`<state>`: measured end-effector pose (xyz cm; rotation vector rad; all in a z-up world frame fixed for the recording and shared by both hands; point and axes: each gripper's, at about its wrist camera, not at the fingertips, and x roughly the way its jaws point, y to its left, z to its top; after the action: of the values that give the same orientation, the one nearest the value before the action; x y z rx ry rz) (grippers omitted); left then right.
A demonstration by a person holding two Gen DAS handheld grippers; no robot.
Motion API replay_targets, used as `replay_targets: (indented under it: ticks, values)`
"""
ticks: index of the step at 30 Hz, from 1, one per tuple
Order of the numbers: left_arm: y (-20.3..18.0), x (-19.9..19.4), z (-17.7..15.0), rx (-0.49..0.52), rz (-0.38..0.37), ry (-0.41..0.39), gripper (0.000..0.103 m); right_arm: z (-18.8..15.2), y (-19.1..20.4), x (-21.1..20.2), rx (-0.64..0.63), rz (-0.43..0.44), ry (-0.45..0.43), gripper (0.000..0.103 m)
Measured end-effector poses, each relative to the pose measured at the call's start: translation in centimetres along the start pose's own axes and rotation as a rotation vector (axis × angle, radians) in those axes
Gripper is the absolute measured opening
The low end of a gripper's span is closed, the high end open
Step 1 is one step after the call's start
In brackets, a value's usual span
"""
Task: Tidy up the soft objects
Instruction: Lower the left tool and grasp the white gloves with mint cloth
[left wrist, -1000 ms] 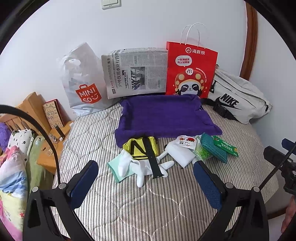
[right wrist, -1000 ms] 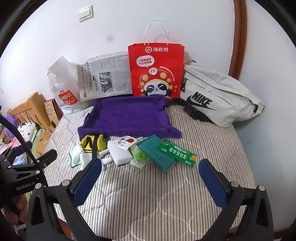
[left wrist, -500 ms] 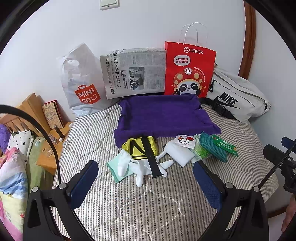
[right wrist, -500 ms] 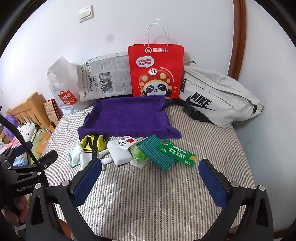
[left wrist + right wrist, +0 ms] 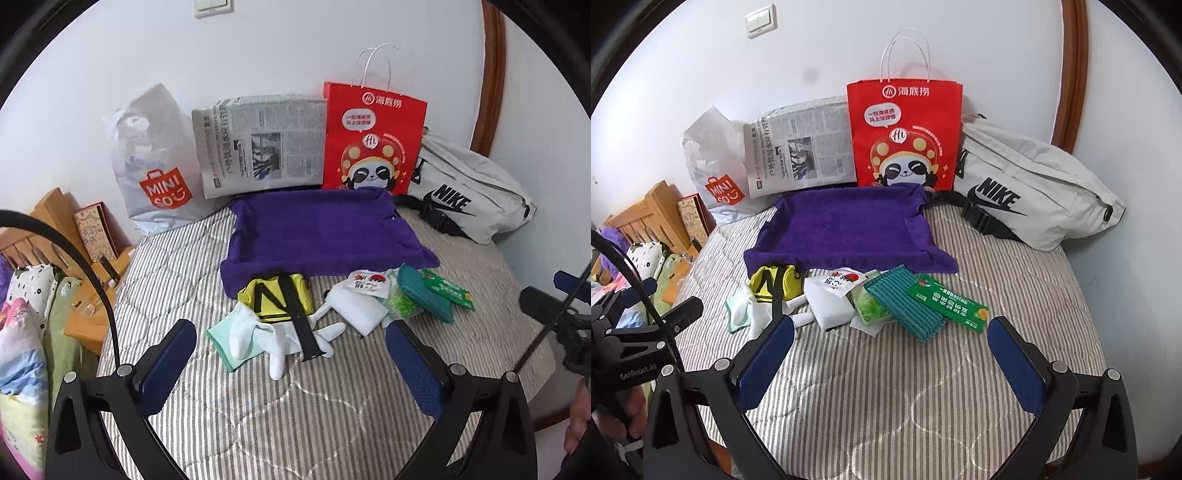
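Observation:
A purple cloth tray (image 5: 317,225) (image 5: 849,225) lies on the striped bed. In front of it lies a row of small items: white socks on a mint cloth (image 5: 255,332) (image 5: 746,314), a yellow pouch with a black strap (image 5: 277,295) (image 5: 772,282), a white pad (image 5: 358,310) (image 5: 831,306), a green bag (image 5: 870,308), a teal ribbed cloth (image 5: 424,295) (image 5: 908,306) and a green packet (image 5: 448,293) (image 5: 947,304). My left gripper (image 5: 291,365) is open above the bed, just short of the socks. My right gripper (image 5: 890,363) is open, short of the teal cloth.
Against the wall stand a white Miniso bag (image 5: 155,162), a newspaper (image 5: 258,144), a red panda paper bag (image 5: 373,140) (image 5: 905,133) and a grey Nike bag (image 5: 469,192) (image 5: 1034,184). A wooden rack (image 5: 55,229) and bedding (image 5: 22,332) are to the left.
Both views have shifted only slightly; the scene sits a little lower and closer. Nothing on the bed has moved and both grippers stay open.

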<state>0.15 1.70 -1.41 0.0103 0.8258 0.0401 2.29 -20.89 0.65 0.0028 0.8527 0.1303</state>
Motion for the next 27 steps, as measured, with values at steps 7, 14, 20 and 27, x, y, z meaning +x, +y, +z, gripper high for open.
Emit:
replay_targets:
  ticks: [7, 14, 20, 27]
  values:
    - [3.5, 4.4, -1.1, -0.077, 0.001, 0.081, 0.101, -0.5, -0.3, 2.1, 0.003, 0.006, 0.043, 0.103]
    - [5.8, 8.9, -2.6, -0.074, 0.031, 0.133, 0.094, -0.9, -0.8, 4.8, 0.016, 0.020, 0.097, 0.103]
    - [6.5, 13.1, -3.9, -0.071, 0.002, 0.177, 0.093, -1.6, -1.0, 7.7, 0.009, 0.010, 0.157, 0.103]
    - [5.5, 16.8, -4.0, -0.012, -0.051, 0.190, 0.094, -2.2, -1.3, 10.4, 0.000, -0.002, 0.217, 0.103]
